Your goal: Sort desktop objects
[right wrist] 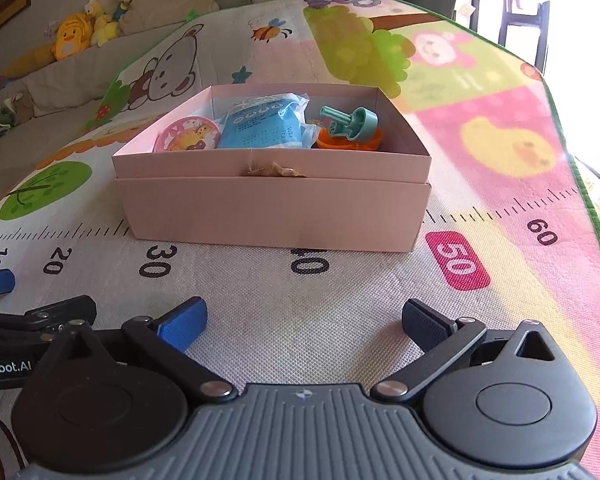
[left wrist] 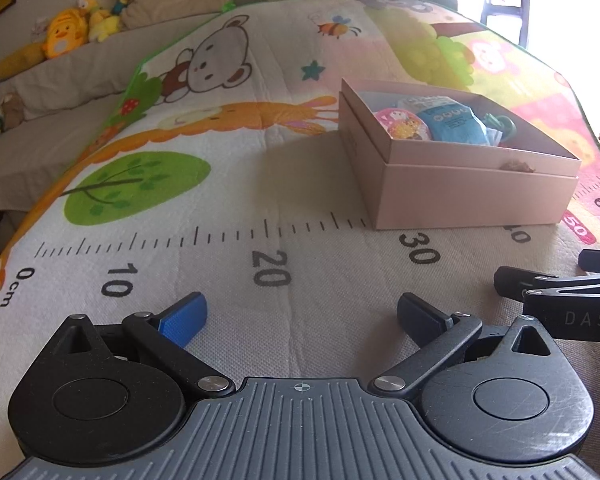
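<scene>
Pink box (right wrist: 272, 208) is sitting on the play mat (right wrist: 300, 300), toward the mat's near edge, its front wall just behind the printed ruler between the 30 and 50 marks. It is holding 4 things I can make out: a round pink disc (right wrist: 184, 136) at the left wall, a blue packet (right wrist: 260, 128) in the middle, a teal toy (right wrist: 350, 120) lying over an orange piece (right wrist: 340, 142) toward the right wall. The box is looking like a lid nested under a tray, pale pink card, with a frayed tan scuff on the front rim.

I am seeing no loose object on the mat in front of either camera, so I am judging the sorting as close to finished, or a pause between picks.

Right gripper (right wrist: 304, 324) is hovering low over the mat near the near edge, jaws spread wide, nothing between them. Left gripper (left wrist: 302, 320) is sitting just beside it, toward the ruler's 20 mark, also spread wide and empty.

For this step I am aiming to keep both grippers clear of the box's front wall and apart from each other; they are crowding close. If another item turns up, I am planning to come in from above the rim, since the card walls look light and likely to slide.
</scene>
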Tool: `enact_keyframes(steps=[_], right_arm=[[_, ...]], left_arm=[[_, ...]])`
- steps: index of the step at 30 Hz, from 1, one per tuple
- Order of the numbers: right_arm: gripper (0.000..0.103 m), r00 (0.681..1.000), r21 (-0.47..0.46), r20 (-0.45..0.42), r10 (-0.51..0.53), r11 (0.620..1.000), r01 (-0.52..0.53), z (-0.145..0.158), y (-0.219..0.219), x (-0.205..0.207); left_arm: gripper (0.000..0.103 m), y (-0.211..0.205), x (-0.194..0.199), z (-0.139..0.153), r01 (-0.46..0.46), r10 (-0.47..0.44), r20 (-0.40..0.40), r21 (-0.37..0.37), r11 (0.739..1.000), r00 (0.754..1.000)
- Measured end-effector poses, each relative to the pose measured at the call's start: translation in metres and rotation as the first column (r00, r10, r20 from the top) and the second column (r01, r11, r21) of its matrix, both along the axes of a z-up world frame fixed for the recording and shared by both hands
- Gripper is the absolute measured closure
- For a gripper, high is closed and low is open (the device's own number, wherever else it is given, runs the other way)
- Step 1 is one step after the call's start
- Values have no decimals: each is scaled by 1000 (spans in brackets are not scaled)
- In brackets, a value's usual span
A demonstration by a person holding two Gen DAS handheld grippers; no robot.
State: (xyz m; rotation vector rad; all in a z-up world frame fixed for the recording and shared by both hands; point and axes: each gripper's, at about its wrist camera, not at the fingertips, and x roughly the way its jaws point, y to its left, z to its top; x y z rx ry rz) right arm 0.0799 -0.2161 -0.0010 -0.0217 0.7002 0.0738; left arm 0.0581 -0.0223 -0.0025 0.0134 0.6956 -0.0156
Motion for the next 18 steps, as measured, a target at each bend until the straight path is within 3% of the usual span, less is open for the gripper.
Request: enact_keyframes(steps=[18], right_arm=[[0, 1000, -1, 0, 1, 1000, -1, 0, -3, 2]], left_arm=[[0, -1, -1, 0, 0, 0, 1, -1, 1000, 1000]])
